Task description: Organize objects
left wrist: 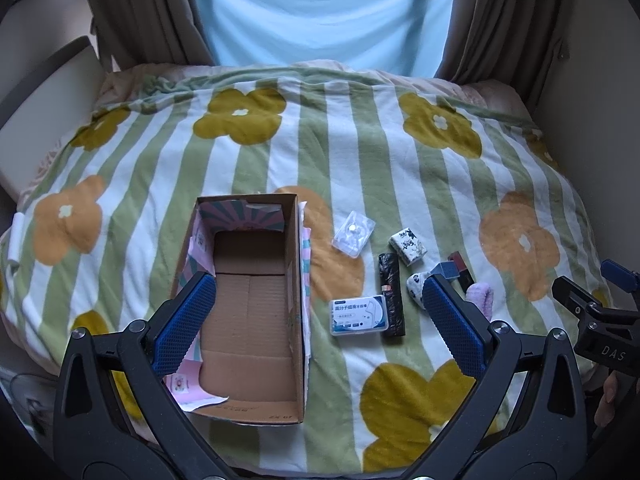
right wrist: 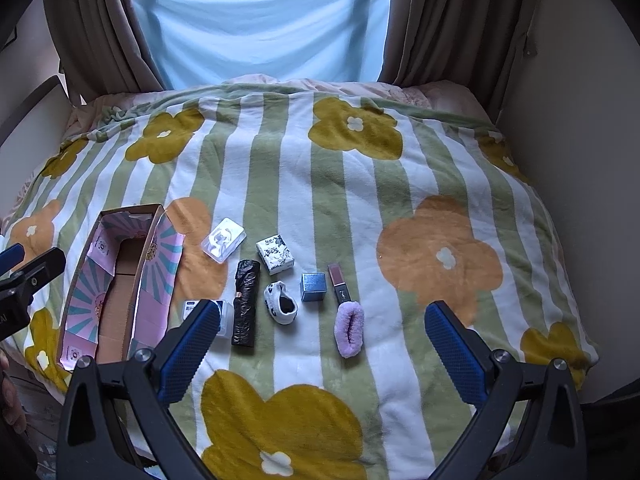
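An open, empty cardboard box (left wrist: 252,312) lies on the flowered blanket; it also shows at the left of the right wrist view (right wrist: 120,292). Right of it lie a floss box (left wrist: 359,316), a black roll (right wrist: 245,306), a clear case (right wrist: 223,239), a patterned tissue pack (right wrist: 275,258), a small sock (right wrist: 281,303), a blue cube box (right wrist: 313,286), a lipstick (right wrist: 339,285) and a purple scrunchie (right wrist: 349,329). My left gripper (left wrist: 316,324) is open above the box's right wall. My right gripper (right wrist: 320,350) is open, near the scrunchie and sock.
The striped flower blanket (right wrist: 320,184) covers the whole bed. Brown curtains (right wrist: 440,20) and a bright window stand behind it. A wall (right wrist: 568,128) borders the bed's right side, a headboard (left wrist: 44,96) its left. The right gripper's body shows in the left wrist view (left wrist: 592,316).
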Tool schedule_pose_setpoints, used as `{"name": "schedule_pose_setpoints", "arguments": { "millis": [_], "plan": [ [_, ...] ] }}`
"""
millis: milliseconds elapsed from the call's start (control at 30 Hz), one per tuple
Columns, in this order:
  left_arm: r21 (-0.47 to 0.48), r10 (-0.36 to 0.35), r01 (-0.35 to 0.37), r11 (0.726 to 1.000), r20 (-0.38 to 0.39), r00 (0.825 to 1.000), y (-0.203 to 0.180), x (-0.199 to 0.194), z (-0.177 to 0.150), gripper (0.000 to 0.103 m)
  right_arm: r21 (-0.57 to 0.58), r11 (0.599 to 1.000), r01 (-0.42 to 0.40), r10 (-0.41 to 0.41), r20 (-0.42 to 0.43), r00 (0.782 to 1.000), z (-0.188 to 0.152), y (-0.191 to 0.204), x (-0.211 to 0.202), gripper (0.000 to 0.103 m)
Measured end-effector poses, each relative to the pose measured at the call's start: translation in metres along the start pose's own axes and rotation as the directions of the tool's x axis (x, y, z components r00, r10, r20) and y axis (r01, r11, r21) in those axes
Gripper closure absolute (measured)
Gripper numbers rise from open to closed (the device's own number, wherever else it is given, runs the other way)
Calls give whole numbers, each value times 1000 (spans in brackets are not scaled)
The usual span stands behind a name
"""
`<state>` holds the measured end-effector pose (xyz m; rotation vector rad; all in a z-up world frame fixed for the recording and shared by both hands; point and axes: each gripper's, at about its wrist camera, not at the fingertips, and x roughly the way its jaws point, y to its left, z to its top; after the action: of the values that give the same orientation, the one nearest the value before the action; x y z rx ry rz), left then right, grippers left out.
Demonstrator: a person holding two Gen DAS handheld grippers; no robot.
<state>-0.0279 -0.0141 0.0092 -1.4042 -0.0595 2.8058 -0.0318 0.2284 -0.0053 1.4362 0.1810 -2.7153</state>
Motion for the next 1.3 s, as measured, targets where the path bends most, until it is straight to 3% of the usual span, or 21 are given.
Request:
{"name": "schedule_pose_setpoints", "arguments": {
  "millis": [967,1300],
  "plan": [
    [-5,47,-47,999,25,999,-1,-4,10,0,19,1000,4,-4,11,1000,0,-5,-3,1],
    [-5,2,-1,1000,35,999,1,-6,10,0,19,1000,2,-2,14,1000,1,-5,-4,1]
  ]
}}
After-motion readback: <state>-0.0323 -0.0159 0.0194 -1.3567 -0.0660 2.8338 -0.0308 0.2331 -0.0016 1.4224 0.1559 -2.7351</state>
